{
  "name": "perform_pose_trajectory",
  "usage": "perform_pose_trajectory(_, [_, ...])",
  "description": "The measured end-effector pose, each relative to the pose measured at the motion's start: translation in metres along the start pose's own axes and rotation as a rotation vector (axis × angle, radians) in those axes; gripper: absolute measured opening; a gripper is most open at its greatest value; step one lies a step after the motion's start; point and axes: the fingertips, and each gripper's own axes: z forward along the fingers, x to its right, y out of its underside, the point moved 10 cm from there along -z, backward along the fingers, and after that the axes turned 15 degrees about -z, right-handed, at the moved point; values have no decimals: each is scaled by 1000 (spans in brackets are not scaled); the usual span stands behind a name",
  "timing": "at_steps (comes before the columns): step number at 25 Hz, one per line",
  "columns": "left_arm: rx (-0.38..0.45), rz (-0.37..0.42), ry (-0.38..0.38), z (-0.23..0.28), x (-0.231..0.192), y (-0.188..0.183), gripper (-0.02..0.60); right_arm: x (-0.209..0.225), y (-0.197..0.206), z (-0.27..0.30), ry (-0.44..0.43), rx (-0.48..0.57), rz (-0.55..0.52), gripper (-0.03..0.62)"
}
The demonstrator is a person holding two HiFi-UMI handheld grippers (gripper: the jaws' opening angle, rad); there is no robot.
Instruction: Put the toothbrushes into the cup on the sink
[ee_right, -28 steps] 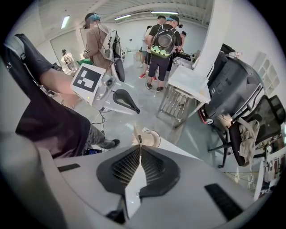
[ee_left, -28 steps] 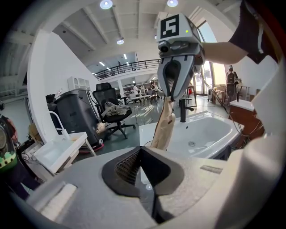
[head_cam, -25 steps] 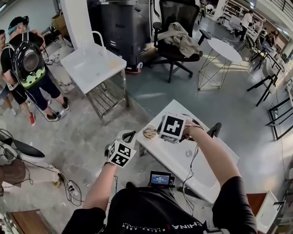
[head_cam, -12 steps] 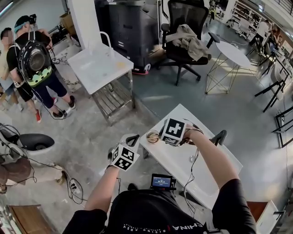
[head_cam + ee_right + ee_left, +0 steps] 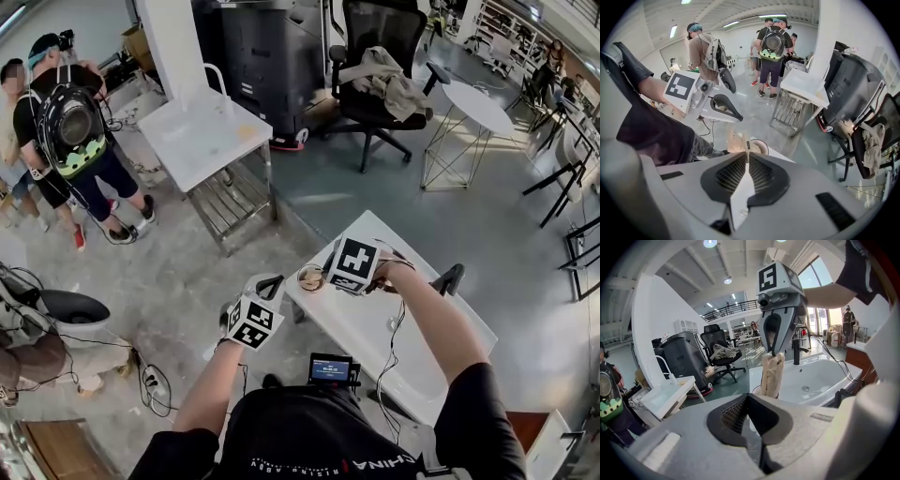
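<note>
A small round cup stands on the near-left corner of the white sink. Tan paper-wrapped toothbrushes stand upright in it. My right gripper points steeply down over the cup with its tips closed on the top edge of a wrapped toothbrush. Its jaws have just been opening a little, with the wrapper still between them. My left gripper hovers just left of the sink corner, level with the cup, shut and holding nothing. The left gripper's own jaws hide most of the cup in the left gripper view.
A black faucet rises at the sink's far side, with the drain in the basin. A small screen sits at the near rim. Another white basin on a frame, an office chair, a round table and standing people surround the sink.
Both grippers stay where they were at the cup. The head view has shifted slightly, and the people at the left have moved a little.
</note>
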Motion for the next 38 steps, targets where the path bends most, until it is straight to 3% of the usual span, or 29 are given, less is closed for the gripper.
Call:
perform_pose_trajectory(6, [8,4,12,-3,-3,1,5,-2,-3,-5,41,3,6,63])
perform_pose_trajectory(13, [22,16,34,-8,1,3,5,-7,3,-28,139,100,93,97])
perform_pose_trajectory(21, [19,26,74,-16,9,6,5,-41,20,-41,442,157,176,12])
perform_pose_trajectory(29, [12,25,125,-11,18,9,5,-75,35,-20,691,149,296,9])
perform_pose_trajectory(38, [1,24,185,-3,33,14,5,-112,48,18,705,82,361,8])
